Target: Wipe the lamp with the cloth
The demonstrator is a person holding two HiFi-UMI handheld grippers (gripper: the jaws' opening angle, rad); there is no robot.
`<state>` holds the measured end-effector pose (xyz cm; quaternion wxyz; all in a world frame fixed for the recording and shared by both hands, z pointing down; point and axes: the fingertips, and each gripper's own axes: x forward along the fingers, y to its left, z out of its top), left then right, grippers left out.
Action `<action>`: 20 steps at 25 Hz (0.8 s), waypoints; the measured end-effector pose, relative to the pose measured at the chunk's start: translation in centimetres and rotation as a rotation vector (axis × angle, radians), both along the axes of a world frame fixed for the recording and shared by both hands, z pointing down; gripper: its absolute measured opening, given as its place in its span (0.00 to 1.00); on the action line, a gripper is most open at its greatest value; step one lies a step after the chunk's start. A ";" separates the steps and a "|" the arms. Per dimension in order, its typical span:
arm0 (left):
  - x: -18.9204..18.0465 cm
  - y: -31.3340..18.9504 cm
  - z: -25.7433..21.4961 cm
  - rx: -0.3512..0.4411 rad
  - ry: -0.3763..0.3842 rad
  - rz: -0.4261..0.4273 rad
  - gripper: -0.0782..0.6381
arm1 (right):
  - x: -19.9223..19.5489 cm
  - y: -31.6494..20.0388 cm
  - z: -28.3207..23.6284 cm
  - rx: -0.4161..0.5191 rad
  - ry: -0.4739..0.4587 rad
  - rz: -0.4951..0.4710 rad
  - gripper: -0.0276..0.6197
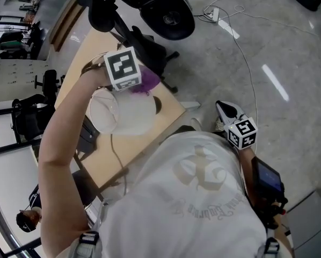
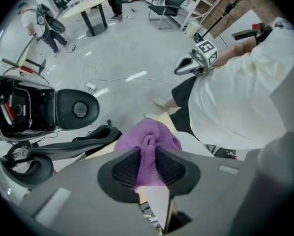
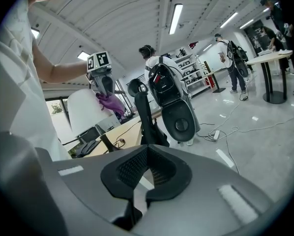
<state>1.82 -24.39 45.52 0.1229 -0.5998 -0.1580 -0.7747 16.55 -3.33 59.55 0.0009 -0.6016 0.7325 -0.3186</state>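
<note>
Wiping looks barely begun. The left gripper (image 2: 148, 156), its jaws pinching the purple cloth (image 2: 149, 132), holds it by the upper edge of the white lamp (image 1: 123, 114) on the tabletop (image 1: 168, 117). The right gripper (image 3: 146, 167) hangs aside, jaws pressed together on nothing. Most of the shade seems left to wipe.

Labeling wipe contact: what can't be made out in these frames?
- Whether cloth touches lampshade: head view, left gripper covers it; left gripper view, cloth fills the front; right gripper view, too small.
- Lamp foot: head view, lampshade mostly covers it; right gripper view, cut off by right gripper.
</note>
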 end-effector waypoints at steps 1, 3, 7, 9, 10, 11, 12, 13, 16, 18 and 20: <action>0.0 0.9 0.0 -0.023 -0.017 0.016 0.24 | -0.1 0.0 0.0 0.000 0.002 -0.003 0.06; -0.3 2.6 0.5 -0.059 -0.072 0.055 0.24 | -0.1 -0.1 0.0 0.001 0.008 -0.010 0.06; 0.7 3.3 1.4 -0.059 -0.170 0.106 0.24 | 2.0 -0.6 0.7 0.001 0.005 -0.019 0.06; 1.0 3.2 0.6 -0.058 -0.186 0.101 0.24 | 2.5 -0.5 0.9 -0.003 0.003 -0.021 0.06; 0.9 3.1 0.0 -0.057 -0.188 0.098 0.24 | 2.6 -0.5 0.9 -0.005 0.003 -0.022 0.06; 0.9 3.0 -0.5 -0.057 -0.186 0.093 0.24 | 2.7 -0.6 1.0 -0.006 0.004 -0.023 0.06; 0.9 2.9 -1.0 -0.057 -0.180 0.085 0.24 | 2.9 -0.7 1.1 -0.006 0.004 -0.027 0.06; 1.0 2.7 -1.4 -0.056 -0.170 0.075 0.24 | 3.0 -0.9 1.3 -0.006 0.005 -0.032 0.06; 0.2 2.4 -3.5 -0.033 -0.116 0.029 0.24 | 2.5 -1.1 1.1 -0.003 0.006 -0.053 0.06; -0.8 2.4 -5.5 0.001 -0.048 -0.013 0.24 | 1.6 -0.7 0.6 -0.004 0.005 -0.063 0.06; -1.4 2.5 -7.5 0.050 0.063 -0.071 0.24 | 1.0 -0.3 0.4 -0.010 0.005 -0.073 0.06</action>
